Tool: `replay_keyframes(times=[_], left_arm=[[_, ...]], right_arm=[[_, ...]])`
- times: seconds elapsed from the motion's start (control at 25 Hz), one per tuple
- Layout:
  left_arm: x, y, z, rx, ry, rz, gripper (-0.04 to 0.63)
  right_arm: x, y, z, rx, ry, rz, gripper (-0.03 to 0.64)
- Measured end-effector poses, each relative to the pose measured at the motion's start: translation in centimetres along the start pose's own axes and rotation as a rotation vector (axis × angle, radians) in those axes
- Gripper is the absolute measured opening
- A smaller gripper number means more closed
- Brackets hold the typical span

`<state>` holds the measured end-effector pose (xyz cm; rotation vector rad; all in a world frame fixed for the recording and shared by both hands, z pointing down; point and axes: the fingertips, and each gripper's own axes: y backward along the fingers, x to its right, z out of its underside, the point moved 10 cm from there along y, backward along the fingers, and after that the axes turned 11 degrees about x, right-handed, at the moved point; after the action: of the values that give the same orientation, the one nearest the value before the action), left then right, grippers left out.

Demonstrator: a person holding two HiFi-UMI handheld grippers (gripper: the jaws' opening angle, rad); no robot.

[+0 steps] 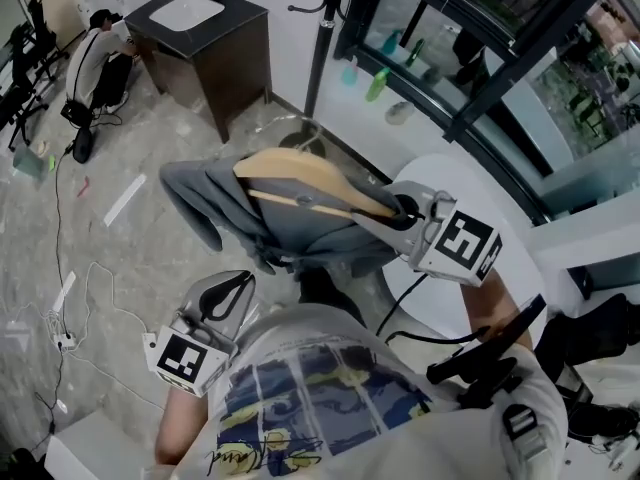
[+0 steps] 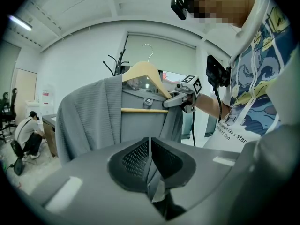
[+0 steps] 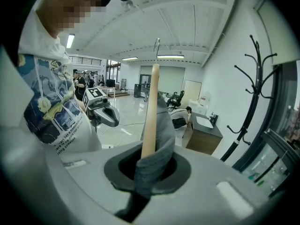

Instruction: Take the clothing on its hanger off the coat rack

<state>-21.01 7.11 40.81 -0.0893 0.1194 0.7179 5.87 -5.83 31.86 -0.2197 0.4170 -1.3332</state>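
Observation:
A grey garment [image 1: 215,193] hangs on a wooden hanger [image 1: 300,183], held in the air away from the black coat rack [image 1: 325,38]. My right gripper [image 1: 400,213] is shut on one end of the hanger, with the garment's shoulder fabric [image 3: 161,130] pinched in beside the wood [image 3: 150,111]. In the left gripper view the hanger [image 2: 145,71] and garment [image 2: 93,116] hang upright, with the right gripper [image 2: 171,101] at the hanger's right end. My left gripper [image 1: 232,286] is low at the left, below the garment and apart from it. Its jaws [image 2: 149,158] are shut with nothing held.
A dark cabinet with a white sink [image 1: 200,48] stands at the back left, and a person [image 1: 95,58] crouches beside it. Cables [image 1: 70,298] trail over the floor at the left. A glass wall with bottles [image 1: 400,58] runs behind the coat rack [image 3: 255,78].

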Motion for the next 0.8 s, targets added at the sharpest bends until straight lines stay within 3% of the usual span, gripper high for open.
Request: replay_keyframes(times=[0.8], left_arm=[[-1.0,0.0,-0.6,-0.009,0.013,0.004,0.021]], right_arm=[[-1.3,-2.1,0.5,0.024,-0.033,-0.027,0.008]])
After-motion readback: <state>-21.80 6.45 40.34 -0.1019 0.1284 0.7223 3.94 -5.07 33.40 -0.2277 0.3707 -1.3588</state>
